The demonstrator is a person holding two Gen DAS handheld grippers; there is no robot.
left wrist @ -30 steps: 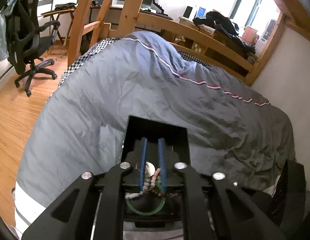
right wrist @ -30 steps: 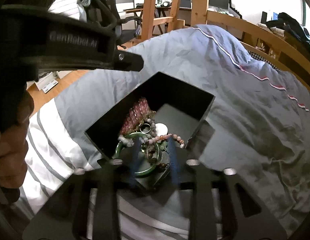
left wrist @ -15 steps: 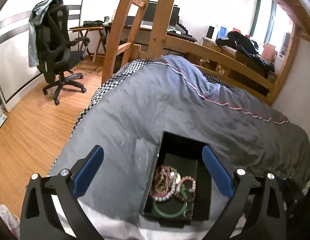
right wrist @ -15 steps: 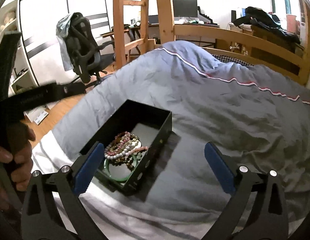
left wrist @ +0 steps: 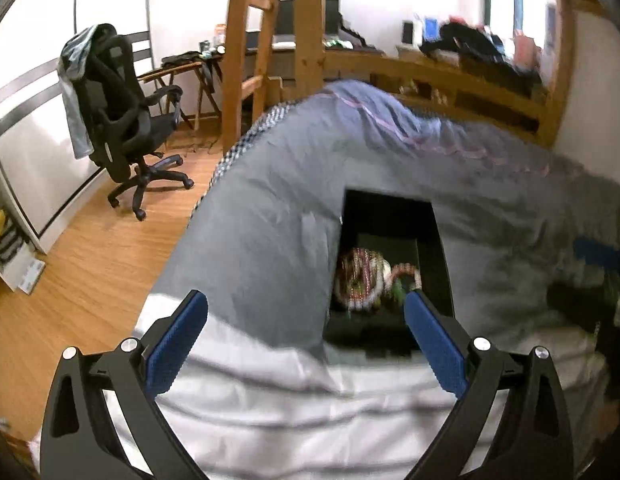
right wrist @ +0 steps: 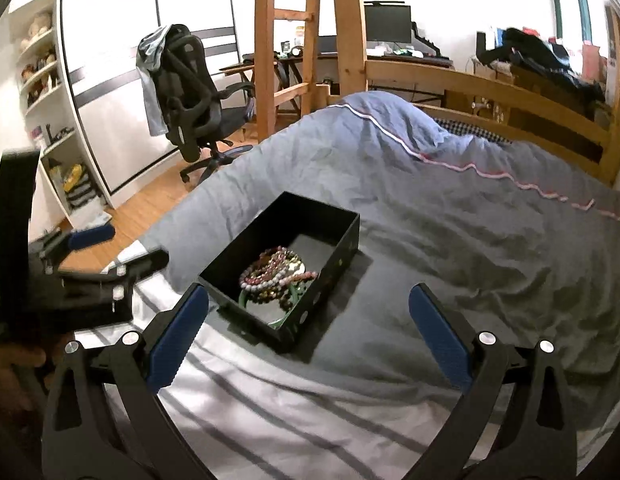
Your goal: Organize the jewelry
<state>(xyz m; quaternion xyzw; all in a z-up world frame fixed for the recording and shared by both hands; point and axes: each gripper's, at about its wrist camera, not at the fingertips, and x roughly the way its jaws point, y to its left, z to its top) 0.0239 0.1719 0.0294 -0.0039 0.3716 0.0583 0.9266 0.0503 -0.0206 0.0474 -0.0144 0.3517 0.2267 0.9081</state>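
A black open box point(right wrist: 334, 220) sits on the grey duvet near the bed's foot; it also shows in the left wrist view point(left wrist: 442, 240). Inside lie several beaded bracelets point(right wrist: 269, 270) and a green bangle point(right wrist: 287, 312); the pile is blurred in the left wrist view point(left wrist: 364, 280). My left gripper point(left wrist: 305, 332) is open and empty, above and behind the box's left side. My right gripper point(right wrist: 307, 326) is open and empty, held back from the box's near corner. The left gripper also shows at the left of the right wrist view point(right wrist: 89, 256).
The grey duvet point(right wrist: 450, 208) covers the bed, with a white striped sheet point(right wrist: 289, 400) at the near edge. A wooden ladder point(right wrist: 305, 48) and bed rail point(right wrist: 490, 96) stand behind. A black office chair point(right wrist: 189, 92) is on the wood floor at left.
Both grippers opened, released the bracelets into the box and pulled back and up. The left gripper has since shifted left; its view is blurred with motion.
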